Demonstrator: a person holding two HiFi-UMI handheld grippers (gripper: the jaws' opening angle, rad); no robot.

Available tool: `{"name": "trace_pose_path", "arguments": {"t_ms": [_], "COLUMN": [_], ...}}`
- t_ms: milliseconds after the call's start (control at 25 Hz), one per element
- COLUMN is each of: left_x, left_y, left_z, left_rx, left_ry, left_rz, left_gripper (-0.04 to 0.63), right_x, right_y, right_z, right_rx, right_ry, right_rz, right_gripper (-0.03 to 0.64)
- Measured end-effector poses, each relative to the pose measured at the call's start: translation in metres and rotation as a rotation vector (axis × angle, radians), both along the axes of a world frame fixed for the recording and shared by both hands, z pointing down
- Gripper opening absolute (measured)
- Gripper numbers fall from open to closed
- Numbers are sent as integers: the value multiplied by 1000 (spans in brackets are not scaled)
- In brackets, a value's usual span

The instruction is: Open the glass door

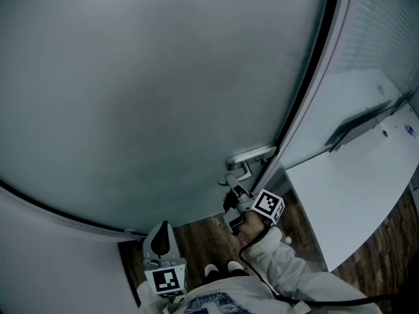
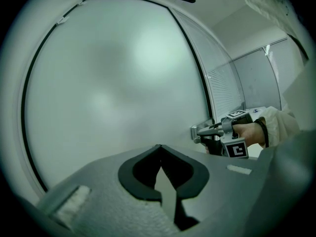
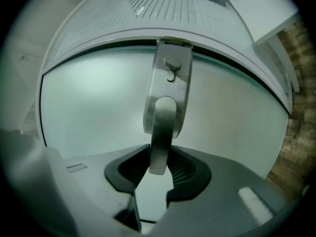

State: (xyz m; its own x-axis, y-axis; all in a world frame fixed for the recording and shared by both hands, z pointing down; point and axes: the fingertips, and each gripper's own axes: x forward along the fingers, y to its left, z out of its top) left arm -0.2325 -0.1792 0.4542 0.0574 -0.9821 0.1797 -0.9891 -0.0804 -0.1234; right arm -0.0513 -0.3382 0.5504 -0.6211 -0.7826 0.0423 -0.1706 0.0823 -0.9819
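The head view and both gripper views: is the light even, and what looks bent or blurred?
Head view: dim, cool, even light; the frosted glass door shows soft grey patches, and its frame bows. Left gripper view: fisheye, dark corners, a pale glow on the glass. Right gripper view: the door handle near the lens is soft-edged, and the frame curves.

1. door [image 1: 163, 97]: frosted pale grey-green, black edge strip;
2. handle [image 3: 160, 132]: plain silver;
3. floor [image 1: 203, 237]: dark brown wood grain;
4. marker cube [image 1: 268, 205]: black-and-white squares; sleeve [image 1: 288, 267]: white

Wood-plank floor [image 1: 201, 239], perhaps a white desk [image 1: 353, 195] at right
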Motion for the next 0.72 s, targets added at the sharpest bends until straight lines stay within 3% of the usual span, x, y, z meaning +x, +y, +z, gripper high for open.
{"name": "trace_pose_path", "arguments": {"t_ms": [320, 720], "left_x": [4, 14], "left_y": [1, 4], "left_z": [1, -5], "left_rx": [-11, -9], "left_ry": [-36, -43], "left_rz": [6, 12], "left_gripper": [5, 5], "right_x": [0, -1], "right_y": [-3, -2], "right_z": [7, 19], "right_rx": [3, 23], "right_ry": [115, 97], "right_rz": [-47, -80], "right_gripper": [110, 115]}}
